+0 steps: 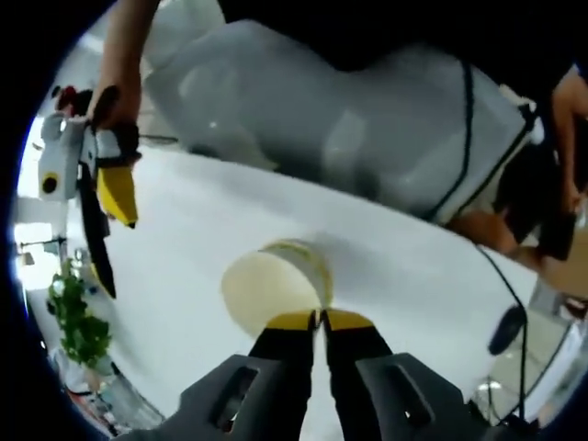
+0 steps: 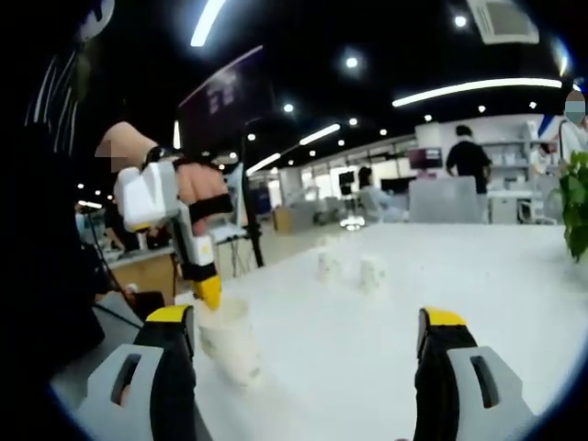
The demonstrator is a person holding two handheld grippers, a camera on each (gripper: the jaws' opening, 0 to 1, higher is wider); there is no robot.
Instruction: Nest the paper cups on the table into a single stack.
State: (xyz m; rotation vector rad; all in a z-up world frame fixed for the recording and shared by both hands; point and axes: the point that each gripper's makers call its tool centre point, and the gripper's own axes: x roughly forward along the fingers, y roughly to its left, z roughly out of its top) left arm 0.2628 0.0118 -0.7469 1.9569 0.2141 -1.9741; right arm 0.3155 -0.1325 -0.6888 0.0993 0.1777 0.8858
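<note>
1. Jaws, left gripper (image 1: 319, 320): black with yellow tips, drawn together on the near rim of a paper cup (image 1: 276, 283), the two tips almost meeting. In the right gripper view the same gripper (image 2: 208, 292) enters from the left, held by a hand (image 2: 197, 188), its yellow tip set on the rim of the cup (image 2: 227, 342).
2. Jaws, right gripper (image 2: 308, 326): spread wide, nothing between them, one yellow-tipped finger at each lower corner of the view. In the left gripper view it (image 1: 108, 207) hangs at the upper left, held by a hand (image 1: 115, 96), above the table and well apart from the cup.
3. Table (image 1: 404, 276): white, broad, plain top; it carries every cup listed.
4. Person: dark clothing along the top of the left gripper view, one bare forearm reaching down to the right gripper.
5. Potted plant (image 1: 78, 317): green leaves at the table's far edge; foliage (image 2: 574, 207) at the right margin of the right gripper view.
6. Paper cup, gripped: pale cream, lying tilted with its open mouth towards the left gripper's camera.
7. Paper cups, distant (image 2: 354, 269): small white shapes standing close together farther along the table, too blurred to count for certain.
</note>
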